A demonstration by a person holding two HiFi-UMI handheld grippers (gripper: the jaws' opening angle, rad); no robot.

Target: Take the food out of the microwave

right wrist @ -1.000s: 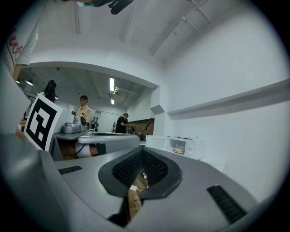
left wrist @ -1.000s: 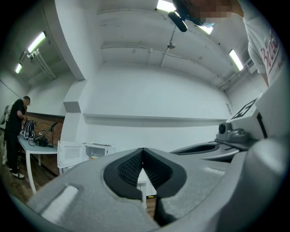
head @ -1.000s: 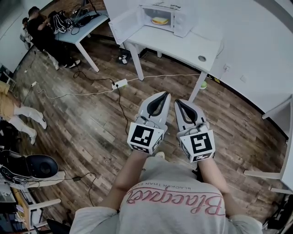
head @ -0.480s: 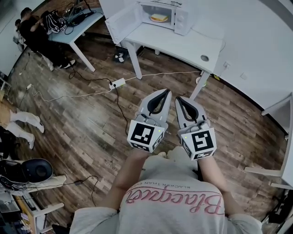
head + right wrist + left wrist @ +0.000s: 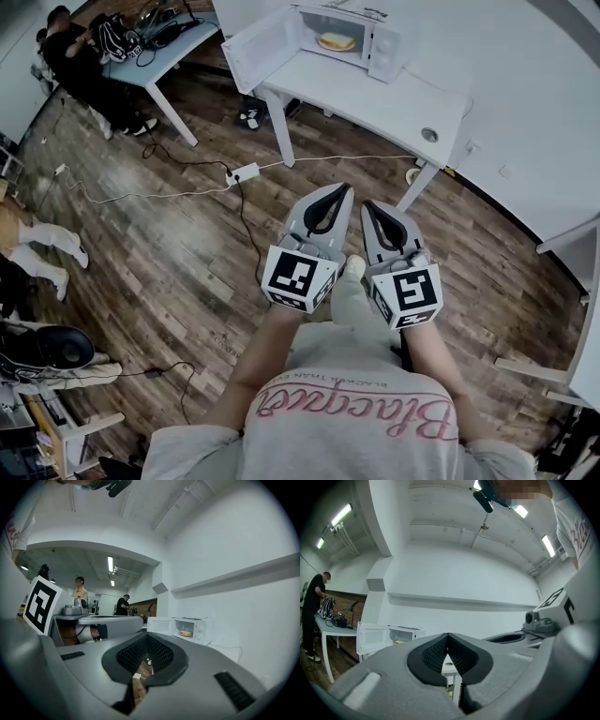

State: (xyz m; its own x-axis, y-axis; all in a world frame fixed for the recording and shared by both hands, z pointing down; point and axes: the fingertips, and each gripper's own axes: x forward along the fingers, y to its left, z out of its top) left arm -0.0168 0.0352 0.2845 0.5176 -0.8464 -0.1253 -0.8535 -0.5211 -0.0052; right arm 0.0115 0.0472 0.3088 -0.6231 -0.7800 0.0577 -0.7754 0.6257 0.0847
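Observation:
The white microwave [image 5: 352, 37] stands on a white table [image 5: 375, 94] at the far side of the room. Its door [image 5: 258, 47] is swung open to the left, and a plate of yellow food [image 5: 336, 41] sits inside. The left gripper [image 5: 340, 189] and right gripper [image 5: 368, 204] are held side by side in front of my chest, well short of the table. Both are shut on nothing. The left gripper view shows the microwave [image 5: 405, 634] small beyond its gripper [image 5: 447, 634]. From the right gripper [image 5: 147, 635] the food [image 5: 185, 633] shows in the oven.
A power strip [image 5: 246, 172] with trailing cables lies on the wood floor between me and the table. A second table [image 5: 169, 47] with people at it stands at the far left. A small round object [image 5: 429, 134] lies on the white table's right end. White furniture [image 5: 581, 309] borders the right.
The view has shifted as I walk across the floor toward the table; the microwave now sits a little further right. Both grippers stay shut and side by side.

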